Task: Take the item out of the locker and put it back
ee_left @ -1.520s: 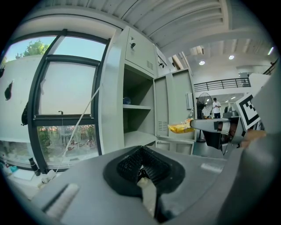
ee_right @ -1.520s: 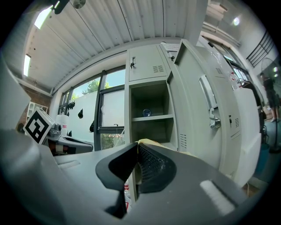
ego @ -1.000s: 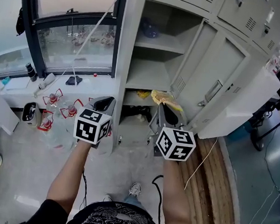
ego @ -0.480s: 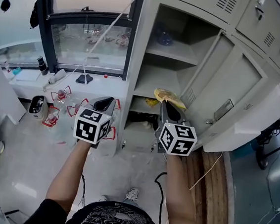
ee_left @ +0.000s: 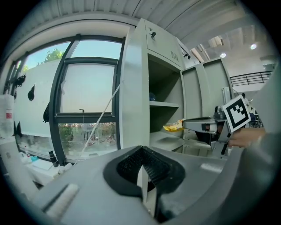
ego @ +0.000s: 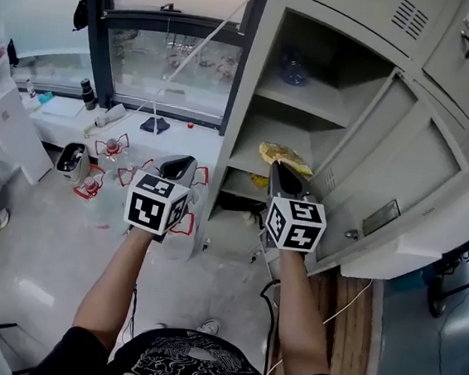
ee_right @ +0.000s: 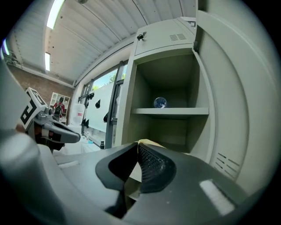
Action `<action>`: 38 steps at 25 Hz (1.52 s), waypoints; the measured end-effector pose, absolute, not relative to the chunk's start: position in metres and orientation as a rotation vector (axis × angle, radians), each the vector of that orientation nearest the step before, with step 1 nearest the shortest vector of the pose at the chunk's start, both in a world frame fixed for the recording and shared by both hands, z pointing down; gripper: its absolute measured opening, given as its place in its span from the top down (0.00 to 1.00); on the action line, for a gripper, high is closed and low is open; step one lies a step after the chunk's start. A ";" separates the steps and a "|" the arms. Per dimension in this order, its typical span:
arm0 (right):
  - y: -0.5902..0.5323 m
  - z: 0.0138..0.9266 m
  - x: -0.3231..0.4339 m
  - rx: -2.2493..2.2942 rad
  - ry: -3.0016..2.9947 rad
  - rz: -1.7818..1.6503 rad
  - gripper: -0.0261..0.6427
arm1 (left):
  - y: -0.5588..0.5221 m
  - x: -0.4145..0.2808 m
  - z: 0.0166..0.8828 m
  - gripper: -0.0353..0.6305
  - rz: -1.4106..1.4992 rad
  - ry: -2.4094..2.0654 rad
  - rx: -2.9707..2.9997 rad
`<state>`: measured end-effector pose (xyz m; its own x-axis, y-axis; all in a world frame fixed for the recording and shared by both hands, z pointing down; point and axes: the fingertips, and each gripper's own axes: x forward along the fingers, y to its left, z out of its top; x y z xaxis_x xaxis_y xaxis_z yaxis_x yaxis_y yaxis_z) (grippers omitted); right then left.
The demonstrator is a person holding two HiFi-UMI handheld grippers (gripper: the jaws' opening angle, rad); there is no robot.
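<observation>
Level yellow packet (ego: 281,154) in right claw (ego: 276,168), long axis crosswise

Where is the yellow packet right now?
In the head view, the yellow packet is pinched at the tip of the right hand-held gripper, just right of centre. It is at the front of the open locker's middle shelf.
</observation>
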<state>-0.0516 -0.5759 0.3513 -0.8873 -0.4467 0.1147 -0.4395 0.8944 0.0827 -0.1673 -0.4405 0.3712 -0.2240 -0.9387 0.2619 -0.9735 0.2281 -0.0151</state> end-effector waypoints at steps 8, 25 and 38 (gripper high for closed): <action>-0.602 0.351 -0.083 0.592 -2.960 -0.109 0.92 | -0.449 -0.176 0.372 0.94 0.270 -2.371 1.719; -0.661 0.378 -0.135 0.588 -2.894 -0.077 0.92 | -0.442 -0.189 0.373 0.94 0.307 -2.487 1.546; -0.674 0.415 -0.143 0.582 -2.784 0.010 0.92 | -0.446 -0.193 0.376 0.94 0.323 -2.486 1.539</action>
